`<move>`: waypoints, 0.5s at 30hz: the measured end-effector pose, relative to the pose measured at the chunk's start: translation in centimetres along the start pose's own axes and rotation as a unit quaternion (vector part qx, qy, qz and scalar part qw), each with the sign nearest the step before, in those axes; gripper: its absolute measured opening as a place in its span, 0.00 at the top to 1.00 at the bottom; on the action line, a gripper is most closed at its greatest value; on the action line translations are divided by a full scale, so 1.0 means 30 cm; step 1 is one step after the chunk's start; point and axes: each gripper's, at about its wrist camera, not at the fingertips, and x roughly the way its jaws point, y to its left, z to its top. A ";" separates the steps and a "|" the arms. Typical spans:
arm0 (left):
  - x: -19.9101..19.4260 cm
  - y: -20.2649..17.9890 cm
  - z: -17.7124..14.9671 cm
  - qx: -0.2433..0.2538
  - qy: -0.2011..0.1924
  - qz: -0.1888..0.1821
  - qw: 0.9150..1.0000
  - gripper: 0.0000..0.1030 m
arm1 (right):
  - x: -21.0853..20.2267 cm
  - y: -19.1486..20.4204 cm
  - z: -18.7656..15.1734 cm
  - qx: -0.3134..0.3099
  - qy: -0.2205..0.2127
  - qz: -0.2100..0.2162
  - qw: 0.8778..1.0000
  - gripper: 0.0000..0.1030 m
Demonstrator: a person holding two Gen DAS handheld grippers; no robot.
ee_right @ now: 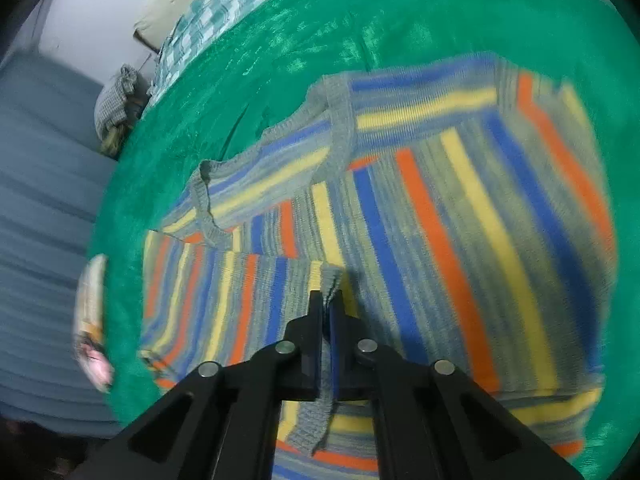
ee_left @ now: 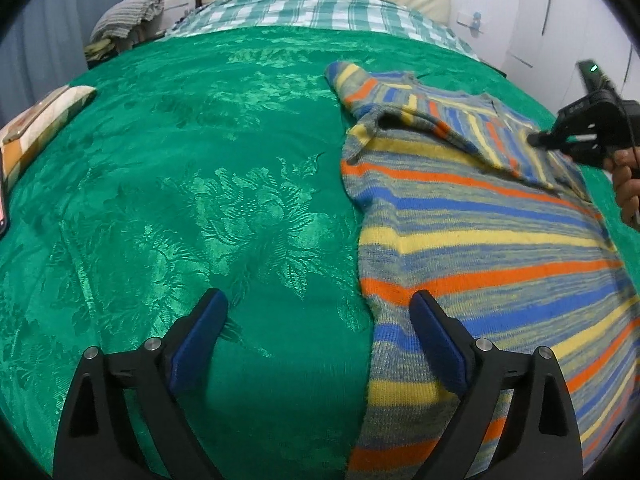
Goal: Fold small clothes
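Left gripper (ee_left: 316, 320) was held open, empty, over the green bedspread (ee_left: 180, 184) at the sweater's edge. The sweater (ee_left: 480, 216), knit in orange, blue, yellow and grey stripes, was spread flat on the bed's right side, one sleeve (ee_right: 248, 304) folded across it. Right gripper (ee_right: 329, 300) was clamped on the sleeve's grey cuff (ee_right: 330, 276).

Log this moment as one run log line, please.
step: sleeve fold | right hand-held gripper: shut on striped sweater cuff | left hand-held gripper: open, empty | surface: green bedspread
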 end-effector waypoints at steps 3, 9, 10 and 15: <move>0.007 -0.003 0.001 0.002 0.000 0.003 1.000 0.06 | -0.058 0.050 -0.020 -0.050 -0.048 -0.058 0.996 0.97; 0.005 -0.006 -0.003 0.003 -0.004 0.007 1.000 0.06 | -0.025 0.028 -0.029 -0.043 -0.027 -0.056 0.997 0.80; 0.005 -0.005 -0.004 0.003 -0.005 0.008 1.000 0.05 | -0.060 0.030 -0.043 -0.039 -0.037 -0.046 0.998 0.79; 0.009 -0.009 -0.005 0.006 -0.006 0.011 1.000 0.04 | -0.154 0.093 -0.178 -0.101 -0.032 0.047 0.993 0.52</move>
